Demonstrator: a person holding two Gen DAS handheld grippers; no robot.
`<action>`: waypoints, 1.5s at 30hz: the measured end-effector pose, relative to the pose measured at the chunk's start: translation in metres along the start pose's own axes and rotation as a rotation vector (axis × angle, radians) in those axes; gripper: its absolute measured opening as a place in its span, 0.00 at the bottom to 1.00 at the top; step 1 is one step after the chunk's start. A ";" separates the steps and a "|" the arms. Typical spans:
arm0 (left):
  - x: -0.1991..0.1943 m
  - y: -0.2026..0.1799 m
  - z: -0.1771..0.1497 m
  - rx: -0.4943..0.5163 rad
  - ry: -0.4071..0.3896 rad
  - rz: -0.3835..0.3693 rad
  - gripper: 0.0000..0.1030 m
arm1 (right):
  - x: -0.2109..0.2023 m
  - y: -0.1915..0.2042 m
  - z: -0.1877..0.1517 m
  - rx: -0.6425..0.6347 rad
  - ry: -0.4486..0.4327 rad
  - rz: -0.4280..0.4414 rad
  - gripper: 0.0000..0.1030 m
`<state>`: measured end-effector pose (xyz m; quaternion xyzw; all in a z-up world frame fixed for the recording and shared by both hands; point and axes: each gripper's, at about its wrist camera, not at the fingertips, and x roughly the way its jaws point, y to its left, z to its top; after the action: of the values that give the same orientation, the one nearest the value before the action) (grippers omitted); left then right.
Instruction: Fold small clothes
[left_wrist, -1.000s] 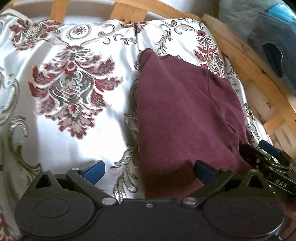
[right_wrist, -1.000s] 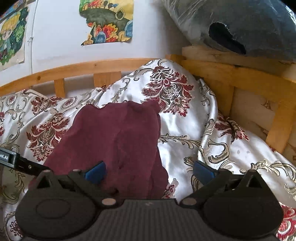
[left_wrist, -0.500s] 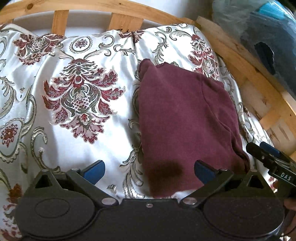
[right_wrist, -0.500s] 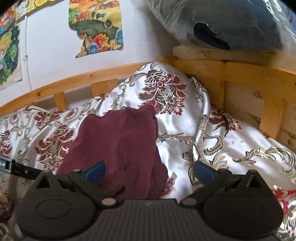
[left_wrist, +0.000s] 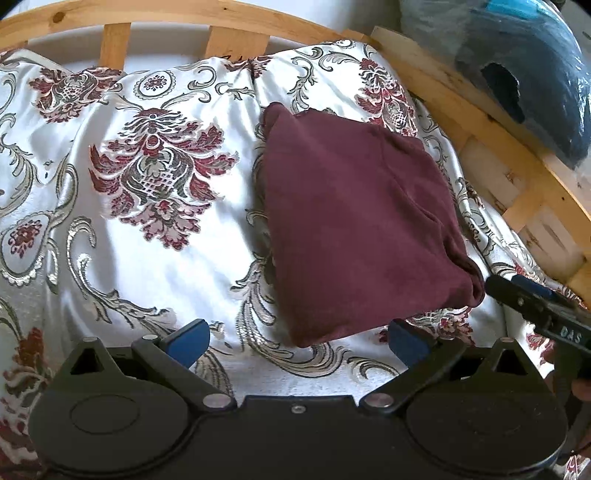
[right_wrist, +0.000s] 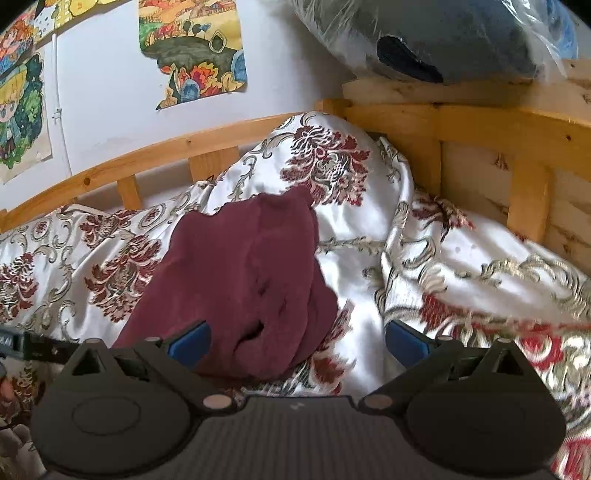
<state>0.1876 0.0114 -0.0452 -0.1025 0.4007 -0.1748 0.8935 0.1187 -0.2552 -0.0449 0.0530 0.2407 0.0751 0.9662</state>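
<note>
A folded maroon garment (left_wrist: 354, 225) lies flat on the patterned satin bedspread (left_wrist: 147, 221), right of centre in the left wrist view. It also shows in the right wrist view (right_wrist: 240, 284), bunched at its near end. My left gripper (left_wrist: 297, 341) is open and empty, just short of the garment's near edge. My right gripper (right_wrist: 295, 341) is open and empty, with its left fingertip (right_wrist: 188, 341) over the garment's near end. The right gripper also shows at the right edge of the left wrist view (left_wrist: 535, 310), beside the garment's corner.
A wooden bed rail (left_wrist: 221, 22) runs along the back and right side (right_wrist: 480, 122). A dark bundle in clear plastic (right_wrist: 443, 37) rests on the right rail. Posters (right_wrist: 192, 51) hang on the white wall behind.
Both grippers have drawn back and away from the garment, so it looks smaller and lies wholly in front of them. The right gripper no longer touches its corner.
</note>
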 end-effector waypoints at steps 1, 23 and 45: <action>0.001 -0.001 0.000 0.001 0.002 -0.004 0.99 | 0.002 -0.001 0.004 -0.002 -0.003 0.000 1.00; 0.005 0.003 -0.004 0.008 0.004 -0.030 0.99 | 0.025 -0.013 0.022 -0.022 0.015 0.004 1.00; 0.017 -0.002 0.008 0.040 -0.030 -0.075 0.99 | 0.053 -0.023 0.045 -0.031 0.032 0.088 1.00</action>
<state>0.2036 0.0033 -0.0505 -0.1022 0.3794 -0.2148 0.8941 0.1888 -0.2712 -0.0331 0.0472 0.2524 0.1219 0.9587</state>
